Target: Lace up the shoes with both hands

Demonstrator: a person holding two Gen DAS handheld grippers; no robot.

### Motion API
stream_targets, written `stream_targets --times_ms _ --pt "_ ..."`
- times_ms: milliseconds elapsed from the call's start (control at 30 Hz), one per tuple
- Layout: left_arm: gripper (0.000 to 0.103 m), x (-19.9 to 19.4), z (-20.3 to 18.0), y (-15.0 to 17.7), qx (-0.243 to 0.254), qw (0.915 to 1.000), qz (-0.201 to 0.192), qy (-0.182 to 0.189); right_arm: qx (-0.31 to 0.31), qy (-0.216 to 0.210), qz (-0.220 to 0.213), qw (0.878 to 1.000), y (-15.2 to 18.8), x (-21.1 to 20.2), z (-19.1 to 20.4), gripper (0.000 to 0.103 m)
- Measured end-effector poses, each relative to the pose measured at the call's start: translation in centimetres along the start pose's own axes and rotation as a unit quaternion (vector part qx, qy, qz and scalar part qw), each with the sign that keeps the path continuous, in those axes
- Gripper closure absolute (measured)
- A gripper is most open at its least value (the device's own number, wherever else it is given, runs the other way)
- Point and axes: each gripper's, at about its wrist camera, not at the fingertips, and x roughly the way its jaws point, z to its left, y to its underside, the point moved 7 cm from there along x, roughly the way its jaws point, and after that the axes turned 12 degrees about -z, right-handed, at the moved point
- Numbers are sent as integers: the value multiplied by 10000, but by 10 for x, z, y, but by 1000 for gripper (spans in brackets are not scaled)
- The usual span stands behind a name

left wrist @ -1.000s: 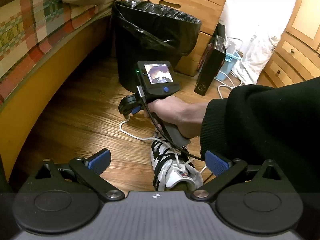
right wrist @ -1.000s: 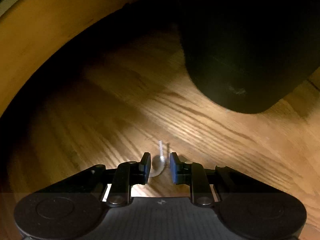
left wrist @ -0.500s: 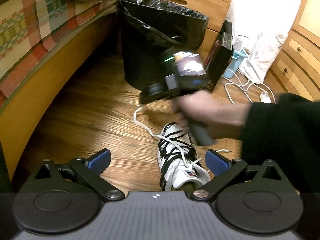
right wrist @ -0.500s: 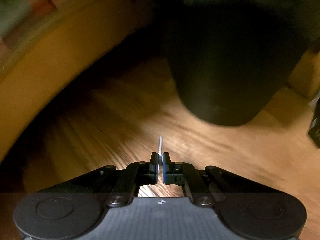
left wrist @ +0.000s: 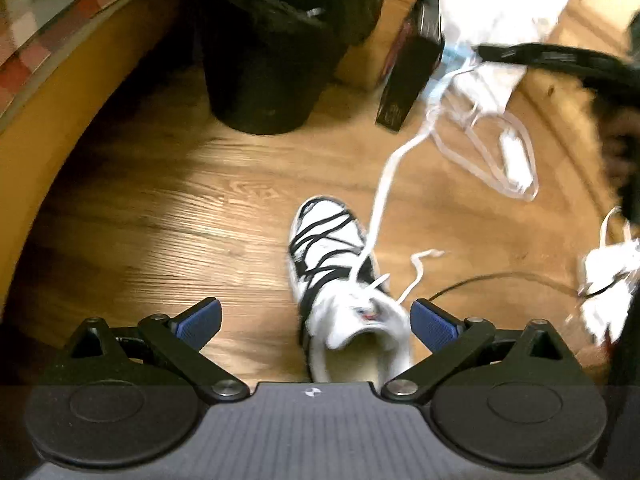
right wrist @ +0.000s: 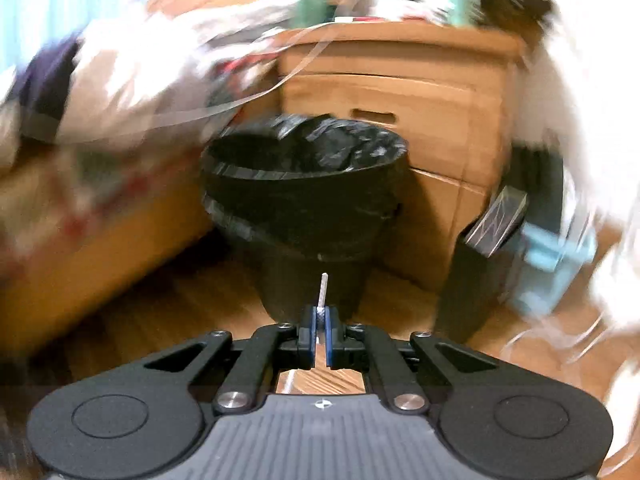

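Observation:
A white shoe with black stripes (left wrist: 332, 264) stands on the wood floor, its opening toward me, just ahead of my left gripper (left wrist: 316, 318). The left gripper is open and empty, its blue pads on either side of the shoe's collar. A white lace (left wrist: 386, 184) runs taut from the shoe's eyelets up and to the right, toward the right gripper body (left wrist: 552, 58) at the top right. The other lace end (left wrist: 418, 270) lies loose on the floor right of the shoe. In the right wrist view my right gripper (right wrist: 319, 330) is shut on the lace tip (right wrist: 323, 290), which sticks up between the pads.
A black lined bin (left wrist: 276, 48) stands behind the shoe, also in the right wrist view (right wrist: 308, 200). A wooden nightstand (right wrist: 404, 92), a black box (left wrist: 408, 68), white cables (left wrist: 500, 152) and the yellow bed frame (left wrist: 52, 100) surround the floor patch.
My right gripper closed on the lace tip at the floor, then lifted it up and to the right, pulling the lace taut. The left gripper stayed open and drew closer over the shoe.

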Motion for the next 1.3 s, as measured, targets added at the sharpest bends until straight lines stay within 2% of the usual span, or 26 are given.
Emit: stream_targets --times_ms 100,133,200,267,333,400,467,500,667,733,767,833,933,1067,1200,1267,1300 --pt "0 17 1 2 438 9985 220 -238 -1133 -195 331 9928 17 -12 27 98" --pt "0 22 3 4 418 9985 297 -212 -1456 -306 464 9878 25 -15 37 98" --pt "2 34 6 11 233 9982 536 -114 -1702 -692 757 9800 45 -15 64 98" --pt "9 43 8 22 97 9970 767 -23 -1719 -1022 991 9748 64 -10 85 98" --pt "27 49 7 33 118 9956 928 95 -1846 -1238 1258 9668 80 -1 105 98" --pt "30 52 2 39 147 9951 974 97 -2066 -1417 1511 9563 94 8 123 98" --pt "31 52 -1 41 65 9957 915 113 -2178 -1571 1688 9484 106 14 137 98" --pt "38 52 -1 41 -1 9961 862 165 -2179 -1637 1738 9463 109 15 142 98" --pt "58 55 0 41 -209 9967 689 375 -2385 -1721 1954 9356 122 25 156 98" --pt "74 54 -1 41 -247 9963 657 490 -2446 -1796 2008 9314 125 28 163 98" --pt "77 51 -2 40 -314 9957 654 577 -2466 -1815 2036 9300 126 29 165 98" --pt "76 44 -4 35 -348 9963 496 616 -2505 -1852 2091 9270 128 33 170 98" --pt "76 41 9 29 -656 9961 319 496 -2563 -1908 2173 9223 130 39 177 98" --pt "74 52 22 28 -1001 9933 321 470 -2639 -1982 2282 9159 134 46 186 98" --pt "68 59 18 31 -968 9932 308 561 -2716 -2056 2391 9093 138 54 195 98" --pt "69 62 18 35 -1025 9923 334 604 -2736 -2056 2457 9069 141 57 197 98" --pt "76 63 20 37 -1161 9905 364 637 -2737 -2037 2497 9062 143 58 197 98"
